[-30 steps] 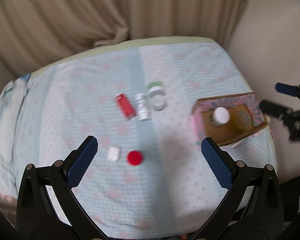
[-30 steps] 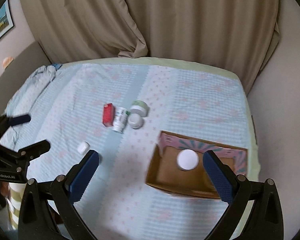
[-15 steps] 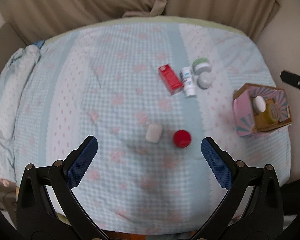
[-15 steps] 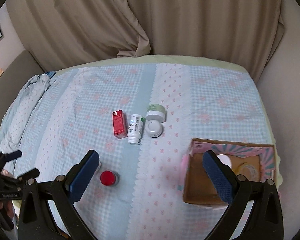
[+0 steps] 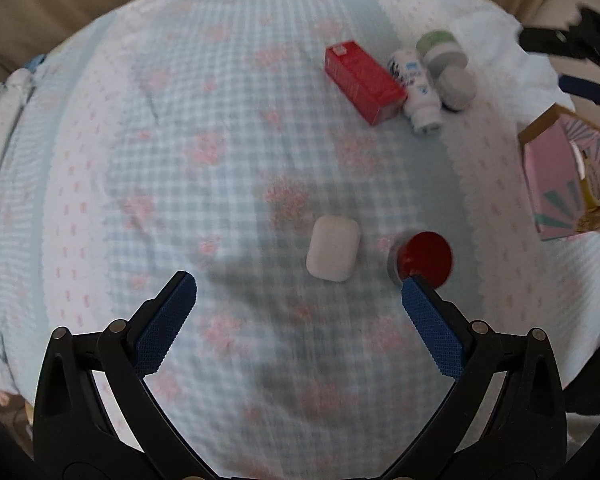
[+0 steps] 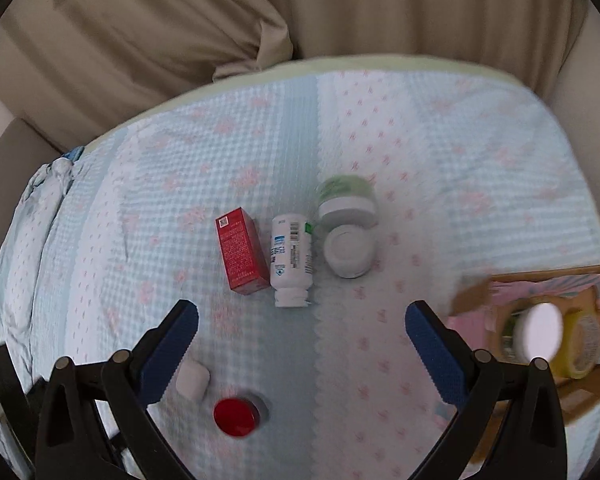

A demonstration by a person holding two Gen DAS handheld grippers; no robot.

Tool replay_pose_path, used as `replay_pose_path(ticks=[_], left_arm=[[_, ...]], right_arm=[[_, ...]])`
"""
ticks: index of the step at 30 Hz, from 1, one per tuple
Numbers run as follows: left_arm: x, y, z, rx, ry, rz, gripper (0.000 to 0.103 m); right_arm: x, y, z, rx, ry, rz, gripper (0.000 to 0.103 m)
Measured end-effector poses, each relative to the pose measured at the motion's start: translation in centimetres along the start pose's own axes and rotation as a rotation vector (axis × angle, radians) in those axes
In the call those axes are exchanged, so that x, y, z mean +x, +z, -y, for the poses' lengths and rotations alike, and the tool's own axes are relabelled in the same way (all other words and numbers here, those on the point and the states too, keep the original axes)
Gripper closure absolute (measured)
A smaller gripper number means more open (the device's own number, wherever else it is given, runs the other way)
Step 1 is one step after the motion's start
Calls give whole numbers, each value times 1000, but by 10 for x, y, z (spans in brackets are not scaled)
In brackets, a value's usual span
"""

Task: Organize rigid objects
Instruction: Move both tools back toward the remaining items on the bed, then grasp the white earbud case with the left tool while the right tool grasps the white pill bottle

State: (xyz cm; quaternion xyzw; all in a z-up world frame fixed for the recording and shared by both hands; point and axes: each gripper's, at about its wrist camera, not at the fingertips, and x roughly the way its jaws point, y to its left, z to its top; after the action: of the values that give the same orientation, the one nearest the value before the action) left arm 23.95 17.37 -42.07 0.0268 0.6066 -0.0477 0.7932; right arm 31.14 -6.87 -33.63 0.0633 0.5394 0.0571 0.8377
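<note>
My left gripper (image 5: 298, 280) is open and empty, low over the bed; a white earbud case (image 5: 333, 254) lies just ahead between its fingers and a red-capped jar (image 5: 424, 256) sits by its right fingertip. My right gripper (image 6: 302, 312) is open and empty, just short of a white bottle (image 6: 291, 264) lying flat, with a red box (image 6: 241, 256) to its left and a green-lidded jar (image 6: 346, 200) and white jar (image 6: 348, 250) to its right. The pink cardboard box (image 6: 480, 292) at right holds a white-lidded jar (image 6: 540, 336) and a yellow one.
The bed's blue-and-pink checked cover (image 6: 440, 160) fills both views, with beige curtains (image 6: 340, 8) behind it. The right gripper shows at the top right of the left wrist view (image 5: 572, 56). The cardboard box (image 5: 560, 184) stands at the bed's right edge.
Both grippers have moved down and forward toward the bed. The left now has the earbud case and red-capped jar close ahead; the right has closed in on the bottle group.
</note>
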Motion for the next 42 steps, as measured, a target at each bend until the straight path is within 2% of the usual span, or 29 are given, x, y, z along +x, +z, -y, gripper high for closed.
replay_pose_path(ticks=[5, 10, 12, 14, 18, 21, 27, 33, 35, 37, 39, 42], left_arm=[[37, 4, 5, 13, 10, -19, 2], [66, 6, 11, 23, 2, -26, 6], [75, 7, 15, 36, -1, -36, 7], [84, 7, 19, 42, -9, -50, 11], [94, 7, 23, 41, -18, -62, 15], [97, 8, 25, 47, -22, -55, 20], [106, 9, 36, 66, -37, -58, 30], [110, 4, 44, 83, -27, -52, 30], [110, 4, 46, 82, -25, -51, 37], [108, 4, 46, 82, -30, -44, 51], [106, 4, 48, 80, -30, -43, 62], [104, 8, 46, 77, -32, -44, 62]], right_arm=[[59, 7, 0, 69, 26, -77, 0], [107, 11, 7, 169, 53, -134, 5], [120, 15, 7, 195, 57, -140, 7], [132, 19, 7, 214, 57, -149, 14], [152, 28, 8, 254, 58, -169, 16], [167, 32, 7, 278, 48, -191, 28], [185, 37, 18, 340, 36, -232, 40], [192, 38, 6, 229, -36, -259, 45], [192, 38, 0, 191, -60, -261, 50], [191, 39, -5, 146, -77, -259, 55], [190, 41, -12, 111, -100, -262, 55], [188, 41, -17, 93, -111, -256, 55]])
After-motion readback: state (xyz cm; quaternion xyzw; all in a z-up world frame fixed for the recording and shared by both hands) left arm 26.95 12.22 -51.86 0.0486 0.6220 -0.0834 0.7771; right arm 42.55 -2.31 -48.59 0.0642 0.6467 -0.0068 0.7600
